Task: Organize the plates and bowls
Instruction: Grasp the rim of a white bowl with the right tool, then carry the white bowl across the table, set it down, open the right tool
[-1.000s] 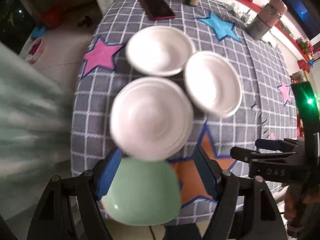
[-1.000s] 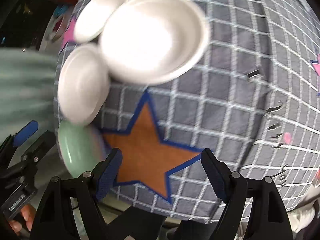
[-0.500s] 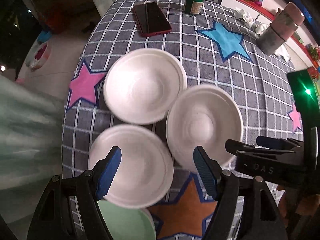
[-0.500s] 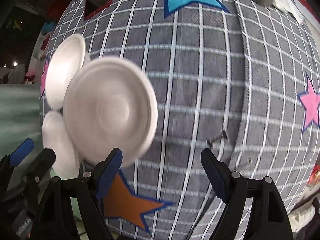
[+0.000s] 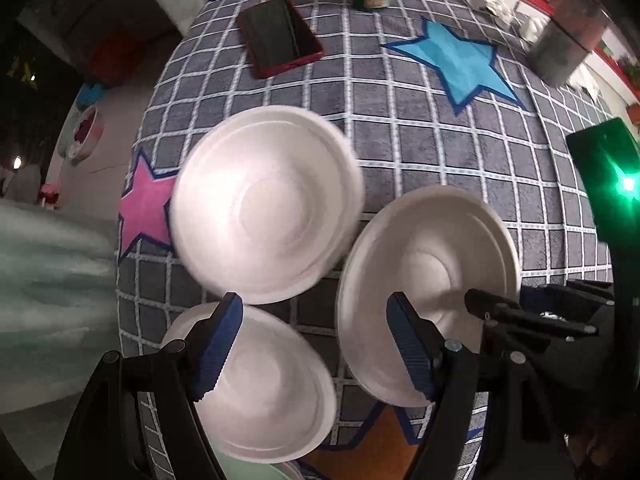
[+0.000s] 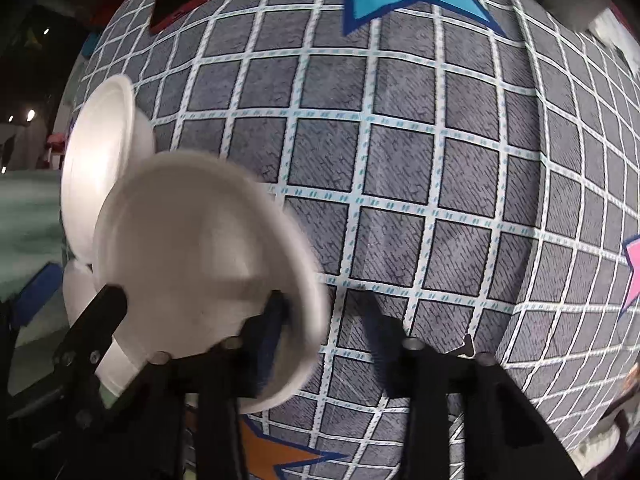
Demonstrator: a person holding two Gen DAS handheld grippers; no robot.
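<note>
Just three white bowls point(image 5: 266, 204), unfilled

Three white bowls sit clustered on the checked table point(image 5: 460, 152): the far bowl point(image 5: 266, 204) at 11 o'clock, the right bowl point(image 5: 428, 276) at 3 o'clock, the near bowl point(image 5: 272, 396) at 7 o'clock. The left tongs point(image 5: 316, 350) hang open above them. A red phone point(image 5: 280, 42) lies at 12 o'clock.

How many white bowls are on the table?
3: far bowl beside the pink star, near bowl under the left jaws, right bowl by the right gripper. Others may be hidden.
</note>
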